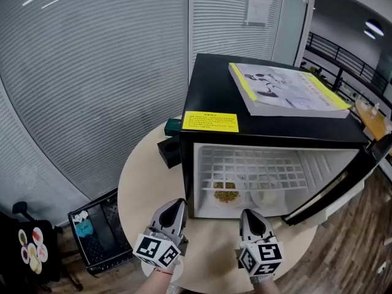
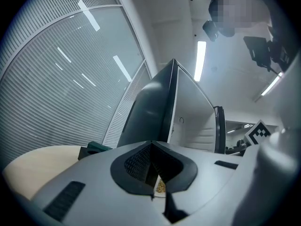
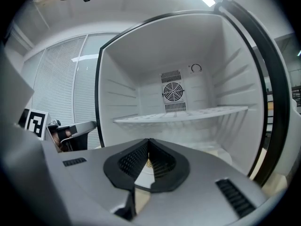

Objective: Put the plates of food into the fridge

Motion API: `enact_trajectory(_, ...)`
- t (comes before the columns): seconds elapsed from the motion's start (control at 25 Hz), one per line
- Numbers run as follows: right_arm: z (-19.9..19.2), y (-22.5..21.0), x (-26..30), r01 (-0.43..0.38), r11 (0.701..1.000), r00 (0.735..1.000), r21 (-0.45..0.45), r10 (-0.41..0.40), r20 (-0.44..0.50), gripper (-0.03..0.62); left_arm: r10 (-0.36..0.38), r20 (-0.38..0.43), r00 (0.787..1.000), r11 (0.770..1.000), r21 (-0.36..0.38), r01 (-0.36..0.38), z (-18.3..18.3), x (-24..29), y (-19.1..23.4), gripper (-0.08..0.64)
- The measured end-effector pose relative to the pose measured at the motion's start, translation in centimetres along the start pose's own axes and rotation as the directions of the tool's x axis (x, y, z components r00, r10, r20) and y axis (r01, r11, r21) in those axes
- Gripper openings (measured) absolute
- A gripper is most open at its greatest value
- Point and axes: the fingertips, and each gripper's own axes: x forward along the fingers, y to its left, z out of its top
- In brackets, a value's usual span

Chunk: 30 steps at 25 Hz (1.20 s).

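Both hand-held grippers hang just in front of an open black mini fridge (image 1: 214, 90) on a round beige table (image 1: 147, 170), with the loading apparently close to done. The left gripper (image 1: 177, 204) has its jaws pressed together on nothing, and the right gripper (image 1: 250, 214) is likewise clenched and empty, pointing into the white interior. A white plate heaped with yellow-brown food (image 1: 225, 195) sits on the fridge floor, under the white wire shelf (image 1: 257, 167) and towards the left of the compartment. A paler round shape just to its right may be a second plate, but it is too faint to tell. No other plate shows on the part of the table that the head view takes in, so at least one dish appears stowed and little seems to remain. The black-edged fridge door (image 1: 334, 192) stands swung wide to the right, and shutting it looks like the likely step left. On top of the fridge lie a thick yellow-edged book (image 1: 288, 90) and a yellow rectangular label (image 1: 210, 122). Dark green boxes (image 1: 170, 149) sit against the fridge's left side.
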Motion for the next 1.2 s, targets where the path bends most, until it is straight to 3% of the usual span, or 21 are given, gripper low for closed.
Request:
enact_trajectory(0.44,2.1,0.6,-4.1,0.003,1.000,0.999,0.019,-0.004,0.047,0.008,-0.057,0.002,0.998,0.998,0.009,0.057,1.1,-1.8,-4.2,0.006)
enact_trajectory(0.8,4.0,2.1,-7.3,-0.003,1.000,0.997,0.025,0.001,0.082,0.008,-0.151,-0.018,0.988,0.988,0.025,0.152,1.2,-3.8,-8.7,0.006)
enact_trajectory(1.2,4.5,3.6,-11.7,-0.004,0.999,0.994,0.043,0.000,0.111,0.008,-0.175,0.022,0.984,0.984,0.022,0.174,4.0,-6.5,-11.9,0.006)
